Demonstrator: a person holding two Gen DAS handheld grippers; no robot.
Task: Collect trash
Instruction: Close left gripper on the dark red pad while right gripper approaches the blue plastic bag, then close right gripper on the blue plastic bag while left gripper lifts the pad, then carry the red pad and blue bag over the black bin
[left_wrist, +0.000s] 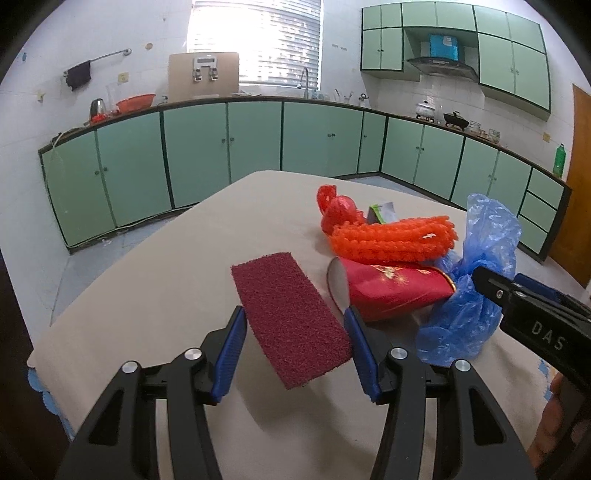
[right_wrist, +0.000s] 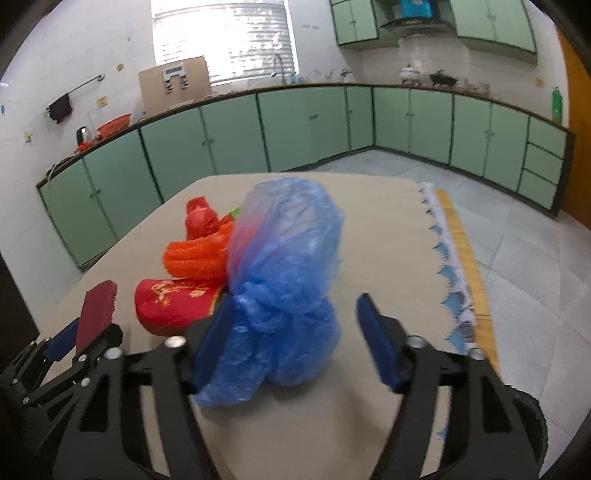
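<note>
1. Our left gripper (left_wrist: 295, 328) clamps the maroon scouring pad (left_wrist: 291, 317) above the table (left_wrist: 166, 266).
2. Our right gripper (right_wrist: 295, 332) straddles the blue bag (right_wrist: 284, 280) (left pad touching, right pad apart), not gripping.

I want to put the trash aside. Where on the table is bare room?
Free: the beige tablecloth left of the dark red scouring pad, and the stretch toward the fringed edge. Crowded: around the red paper cup, orange garland and blue plastic bag.

Green packet (left_wrist: 382, 213) mostly hidden behind orange garland (left_wrist: 391, 240). Right wrist view motion-blurred; blue bag (right_wrist: 284, 280) covers the red cup's (right_wrist: 173, 302) right end.
</note>
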